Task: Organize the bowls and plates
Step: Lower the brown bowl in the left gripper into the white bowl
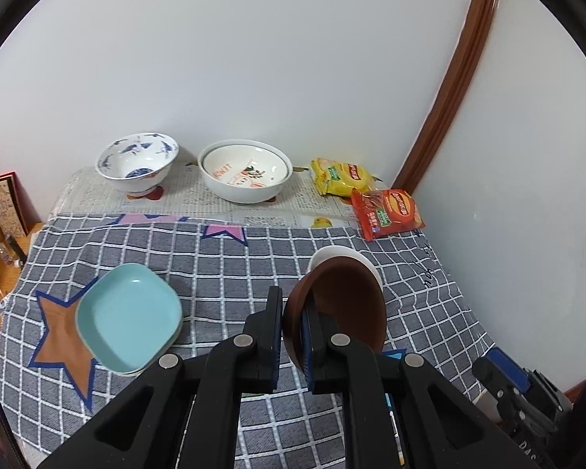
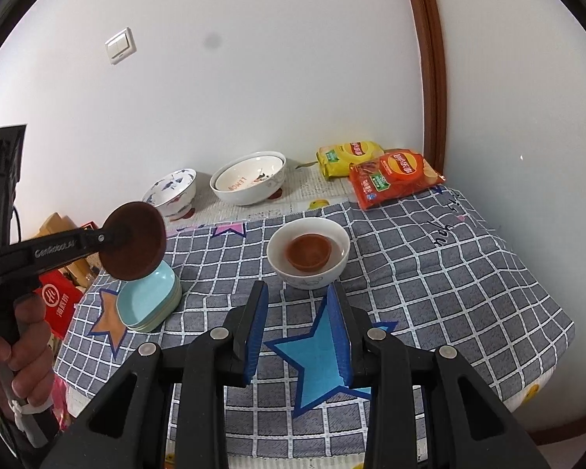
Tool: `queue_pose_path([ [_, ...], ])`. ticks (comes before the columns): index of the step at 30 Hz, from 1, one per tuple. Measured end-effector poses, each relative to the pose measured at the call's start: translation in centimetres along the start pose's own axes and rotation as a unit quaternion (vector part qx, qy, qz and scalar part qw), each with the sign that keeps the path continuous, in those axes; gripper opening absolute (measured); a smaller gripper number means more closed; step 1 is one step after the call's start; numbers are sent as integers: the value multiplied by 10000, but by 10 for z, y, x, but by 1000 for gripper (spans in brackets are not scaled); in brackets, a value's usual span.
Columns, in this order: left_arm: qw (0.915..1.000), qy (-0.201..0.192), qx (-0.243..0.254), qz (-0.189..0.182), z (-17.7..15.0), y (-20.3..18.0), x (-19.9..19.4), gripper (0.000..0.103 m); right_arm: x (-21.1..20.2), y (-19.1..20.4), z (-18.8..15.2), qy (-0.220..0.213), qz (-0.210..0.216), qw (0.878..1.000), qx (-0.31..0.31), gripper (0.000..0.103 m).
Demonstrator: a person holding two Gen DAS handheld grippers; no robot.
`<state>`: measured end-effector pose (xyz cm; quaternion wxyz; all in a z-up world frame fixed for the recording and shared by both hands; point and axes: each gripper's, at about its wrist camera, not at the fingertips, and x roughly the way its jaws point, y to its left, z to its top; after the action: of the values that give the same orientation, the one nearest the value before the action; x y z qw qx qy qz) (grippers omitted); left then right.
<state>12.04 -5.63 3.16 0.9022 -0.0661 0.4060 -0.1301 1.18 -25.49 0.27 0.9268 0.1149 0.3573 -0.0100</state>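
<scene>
My left gripper (image 1: 293, 305) is shut on the rim of a round brown dish (image 1: 343, 305), holding it tilted above the checked cloth. Seen from the right wrist, the brown dish (image 2: 133, 240) hangs over a stack of light blue square plates (image 2: 148, 303). Those blue plates (image 1: 129, 316) lie to the gripper's left. A white bowl (image 2: 332, 234) with a small brown bowl (image 2: 308, 252) inside stands just beyond my right gripper (image 2: 297, 293), which is open with nothing between its fingers. The held dish partly hides the white bowl (image 1: 332, 254) in the left wrist view.
A blue-patterned footed bowl (image 1: 136, 164) and a large white bowl (image 1: 246, 191) with a dish nested inside stand at the back by the wall. A yellow chip bag (image 1: 342, 176) and a red one (image 1: 386, 213) lie in the back right corner. A hand (image 2: 23, 336) grips the left tool.
</scene>
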Motion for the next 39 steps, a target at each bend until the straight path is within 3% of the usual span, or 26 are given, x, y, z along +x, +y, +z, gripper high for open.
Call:
queue_pose_path([
  [21,9976,540,391,-180,16,-31,97,9,32,-48,-6,0,-226,9990,375,31],
  [24,9970,580,461,-219,19,-34,108,9,37,-53,-6,69,-8,9987,510,31],
  [39,9932,960,546,-381,26,-36,174,9,64,-42,24,-206,-230,9985,458,33],
])
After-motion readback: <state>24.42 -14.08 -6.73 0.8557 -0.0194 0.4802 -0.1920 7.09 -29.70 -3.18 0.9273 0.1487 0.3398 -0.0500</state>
